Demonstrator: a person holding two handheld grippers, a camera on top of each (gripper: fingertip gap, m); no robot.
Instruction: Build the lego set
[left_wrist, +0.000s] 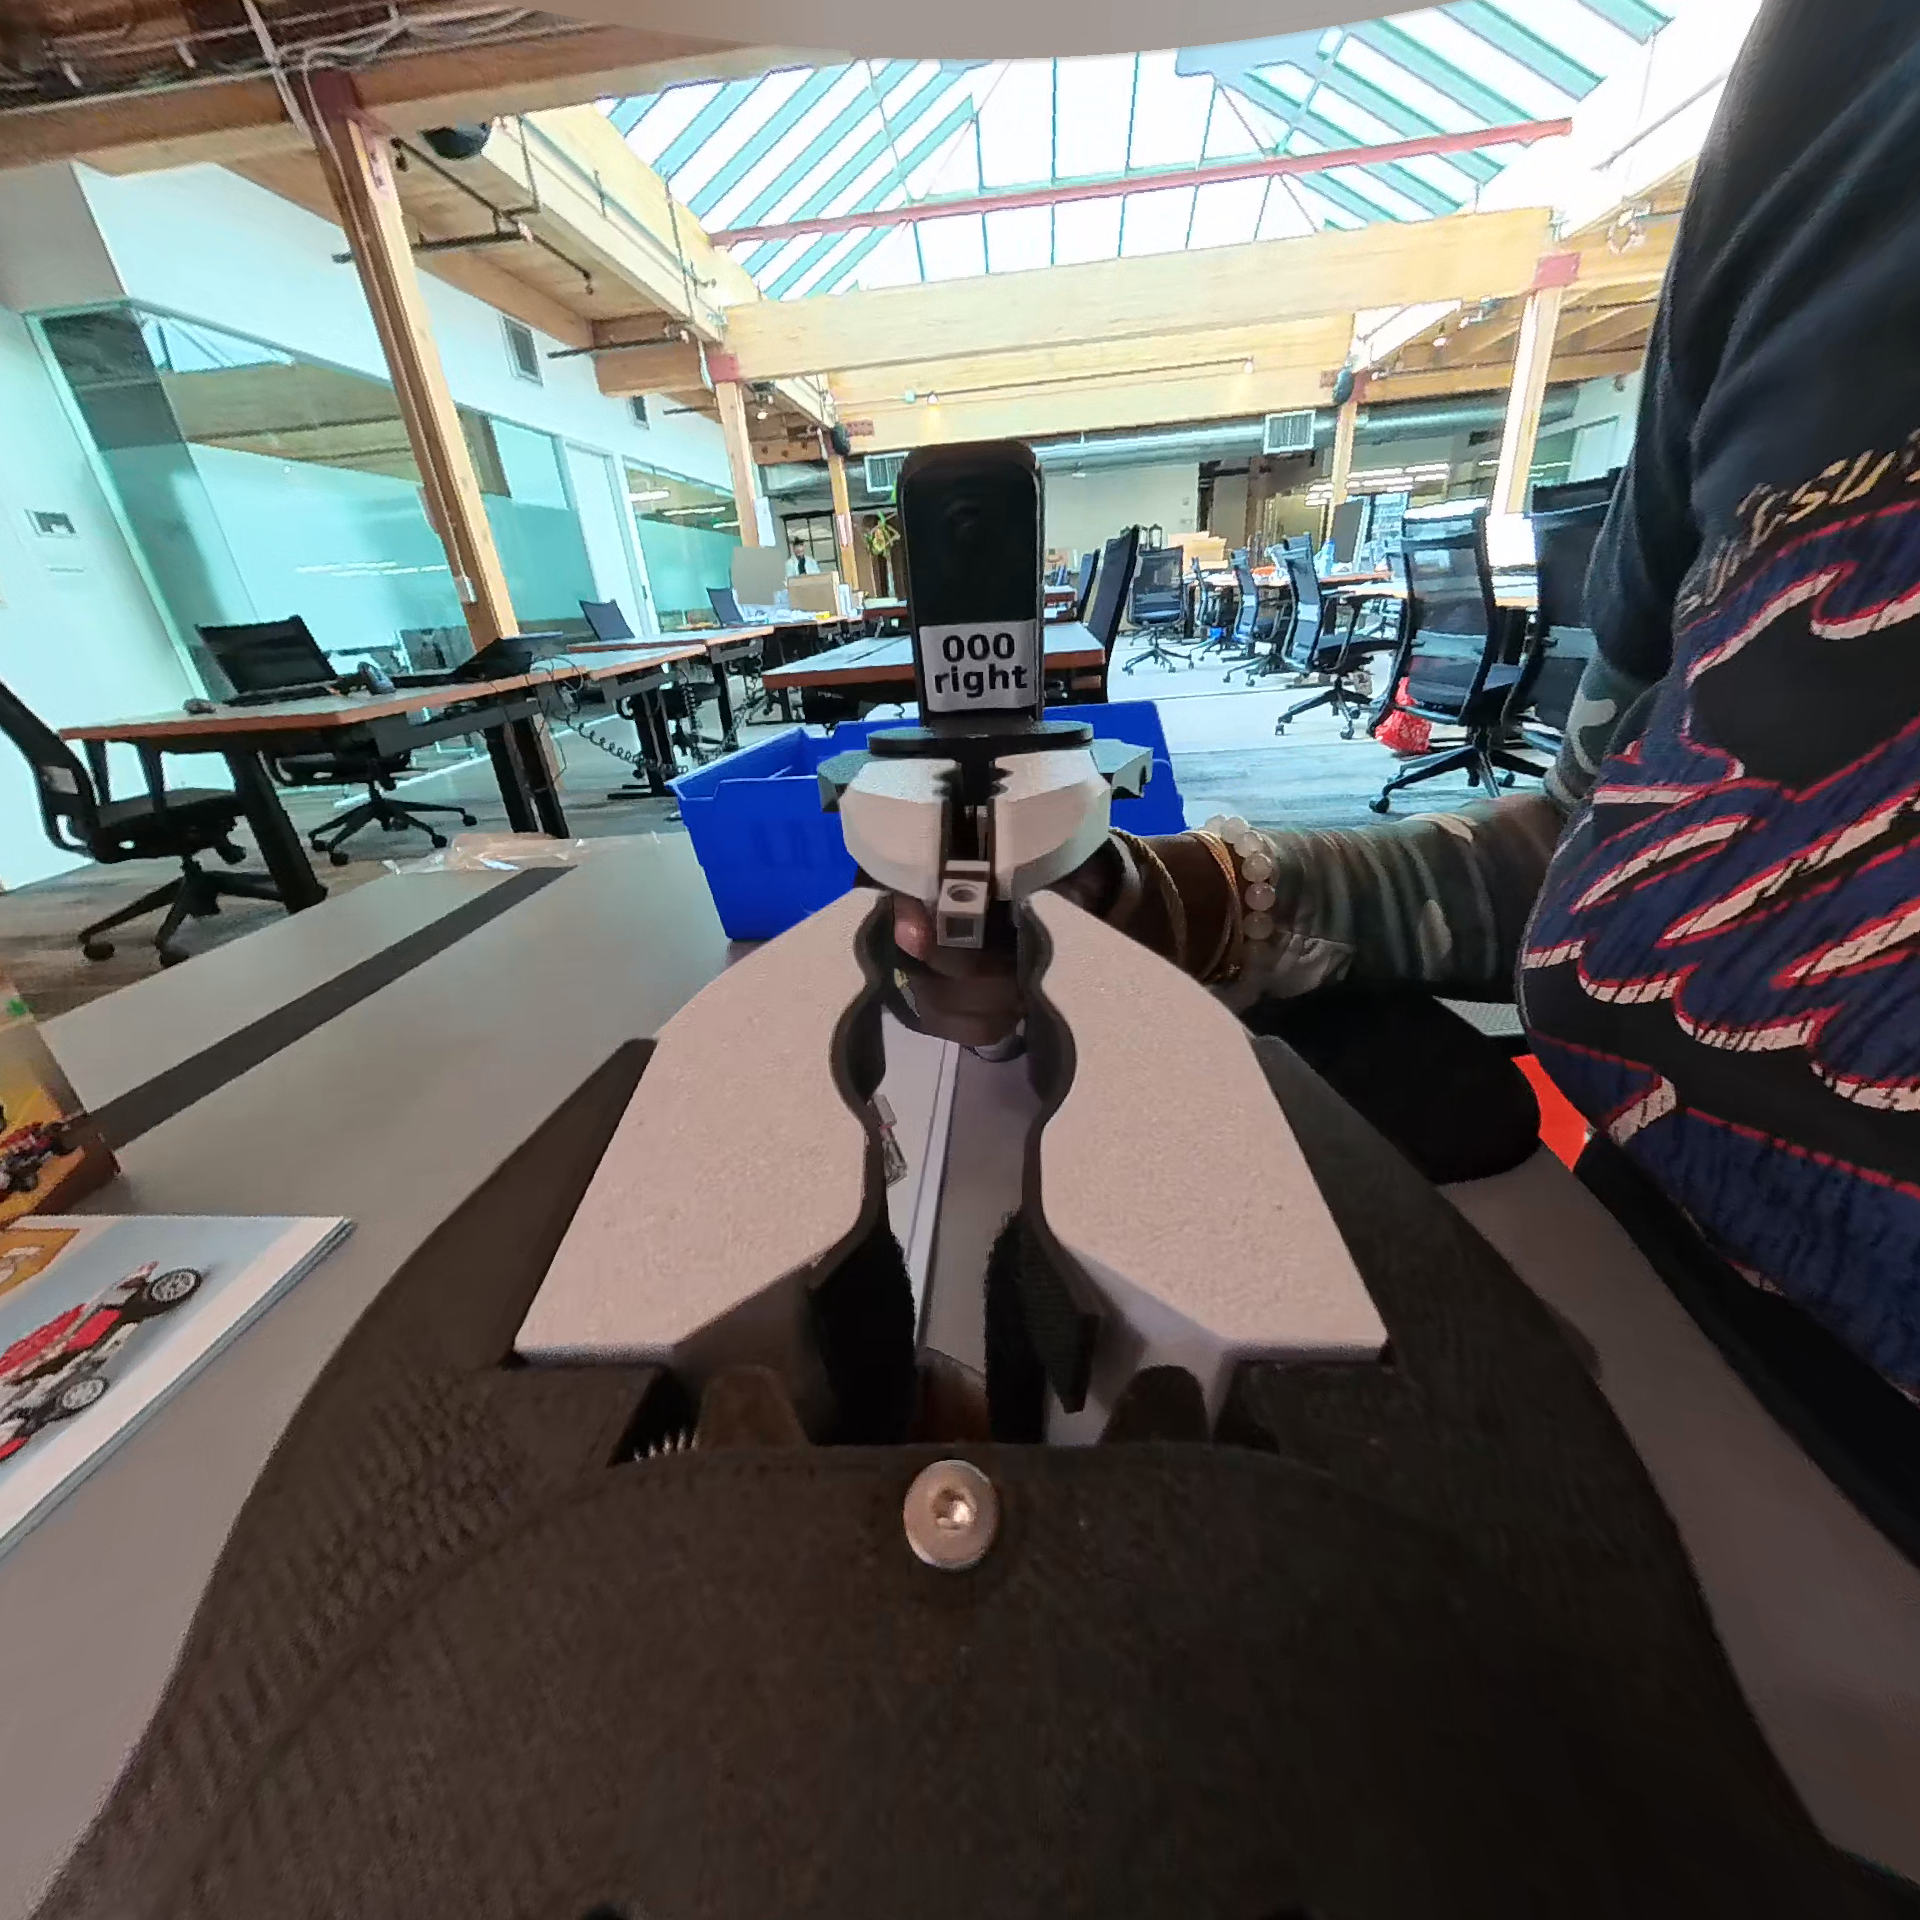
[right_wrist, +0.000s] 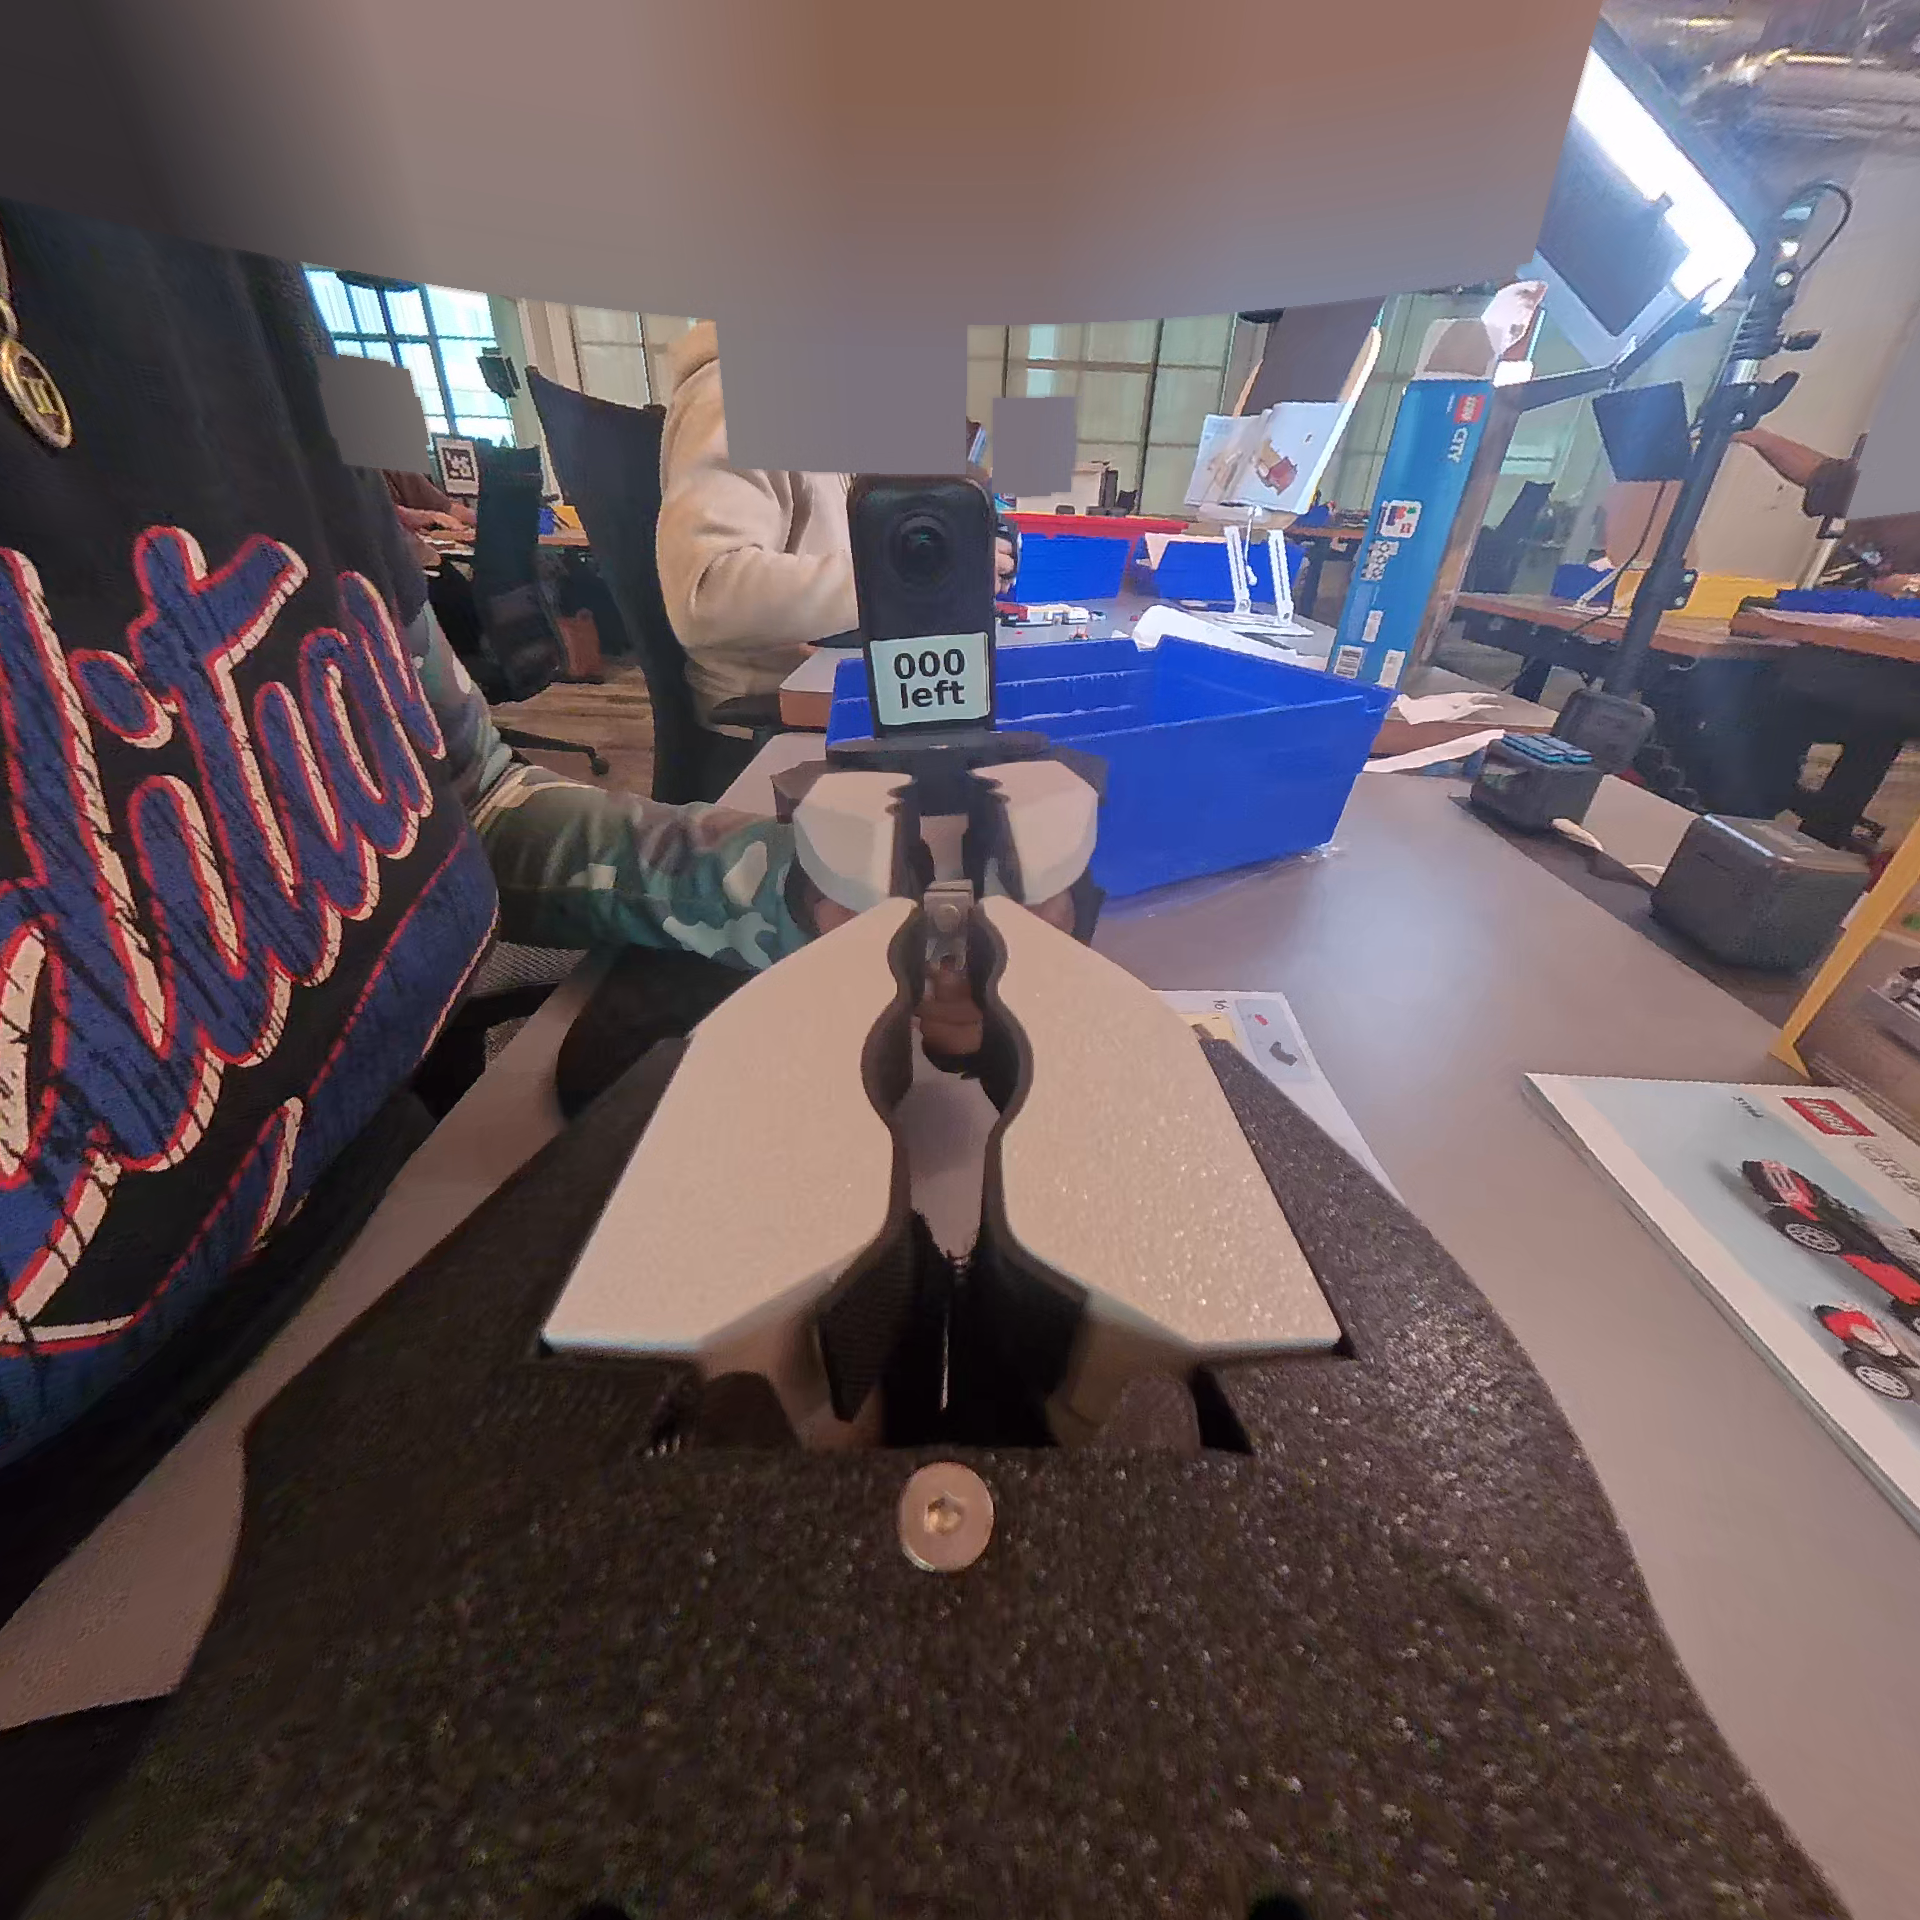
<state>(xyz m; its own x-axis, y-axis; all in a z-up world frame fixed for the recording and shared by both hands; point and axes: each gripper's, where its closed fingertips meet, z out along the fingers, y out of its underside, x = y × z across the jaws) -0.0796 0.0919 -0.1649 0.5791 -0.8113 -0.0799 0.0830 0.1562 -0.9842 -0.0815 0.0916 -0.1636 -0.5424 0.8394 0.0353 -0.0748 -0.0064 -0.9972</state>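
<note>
My two grippers are held tip to tip above the grey table (left_wrist: 436, 1039). My right gripper (right_wrist: 945, 920) is shut on a small light-grey Lego piece (right_wrist: 948, 916) with a round hole in its end. In the left wrist view the right gripper (left_wrist: 971, 868) faces me with that piece (left_wrist: 958, 909) sticking out of its tips. My left gripper (left_wrist: 954, 914) is open, its fingertips standing either side of the piece with gaps. It also shows in the right wrist view (right_wrist: 940, 868), behind the piece.
A blue bin (right_wrist: 1226, 769) stands on the table behind the grippers and also shows in the left wrist view (left_wrist: 758, 821). Instruction booklets (left_wrist: 125, 1340) (right_wrist: 1745, 1216) lie at the table's sides. The person's torso (left_wrist: 1745, 831) is close by. Grey cases (right_wrist: 1756, 894) sit at the far right. Less than 4 cm separates the two grippers' tips.
</note>
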